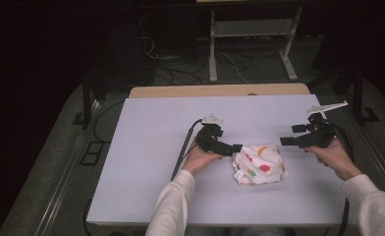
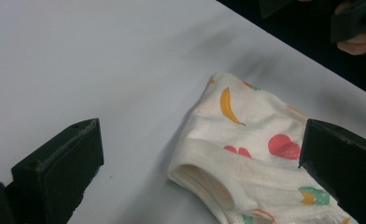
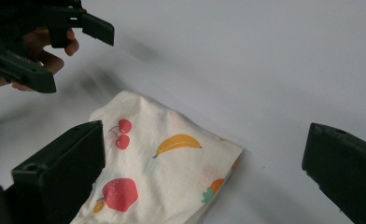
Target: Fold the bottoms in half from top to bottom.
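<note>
A folded white cloth printed with fruit lies right of the middle of the white table. My left gripper hovers just left of it and points at its left edge, open. In the left gripper view the jaws of my left gripper stand wide apart, with the cloth lying ahead on the table. My right gripper is held above the table to the right of the cloth, open. The right gripper view shows my right gripper with nothing held and the cloth below.
A wooden strip runs along the table's far edge. Behind it stand white frame legs and loose cables on the floor. The left gripper's cable trails across the table toward the front edge.
</note>
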Demonstrator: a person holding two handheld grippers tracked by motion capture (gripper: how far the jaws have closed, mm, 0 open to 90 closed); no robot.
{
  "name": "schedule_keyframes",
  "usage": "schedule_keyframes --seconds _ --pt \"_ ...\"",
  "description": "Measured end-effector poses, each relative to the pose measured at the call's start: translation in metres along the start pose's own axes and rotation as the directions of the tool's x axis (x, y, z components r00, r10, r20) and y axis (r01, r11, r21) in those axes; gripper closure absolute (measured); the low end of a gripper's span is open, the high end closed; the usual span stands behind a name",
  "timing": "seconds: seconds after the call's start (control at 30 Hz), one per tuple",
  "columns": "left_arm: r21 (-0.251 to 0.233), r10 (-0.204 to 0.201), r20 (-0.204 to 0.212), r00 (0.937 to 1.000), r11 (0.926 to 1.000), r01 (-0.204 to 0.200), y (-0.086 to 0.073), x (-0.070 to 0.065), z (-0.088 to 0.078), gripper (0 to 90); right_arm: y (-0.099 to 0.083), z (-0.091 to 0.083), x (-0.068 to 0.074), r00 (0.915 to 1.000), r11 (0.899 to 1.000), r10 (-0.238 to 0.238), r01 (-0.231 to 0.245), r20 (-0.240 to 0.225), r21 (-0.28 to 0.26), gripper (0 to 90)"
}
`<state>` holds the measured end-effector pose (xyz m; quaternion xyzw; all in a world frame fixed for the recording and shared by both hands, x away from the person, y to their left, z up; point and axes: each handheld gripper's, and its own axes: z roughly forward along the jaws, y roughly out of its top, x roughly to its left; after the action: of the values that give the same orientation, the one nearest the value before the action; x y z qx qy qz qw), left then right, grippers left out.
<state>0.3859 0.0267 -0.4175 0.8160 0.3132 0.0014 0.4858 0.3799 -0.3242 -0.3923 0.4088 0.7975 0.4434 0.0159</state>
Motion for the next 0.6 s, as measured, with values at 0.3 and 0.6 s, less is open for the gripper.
schedule_keyframes --seconds 0.3,0.6 --pt "-0.001 -0.022 0.026 0.9994 0.9997 0.022 -0.004 0.005 0.009 0.0 -0.003 0.015 -0.012 0.9998 0.999 0.011 -0.012 0.018 0.03 0.0" --pt "-0.01 -0.05 0.021 0.9985 0.9987 0.05 -0.008 0.013 0.016 0.0 -0.007 0.028 -0.024 0.9992 0.999 0.032 -0.033 0.024 0.041 0.0"
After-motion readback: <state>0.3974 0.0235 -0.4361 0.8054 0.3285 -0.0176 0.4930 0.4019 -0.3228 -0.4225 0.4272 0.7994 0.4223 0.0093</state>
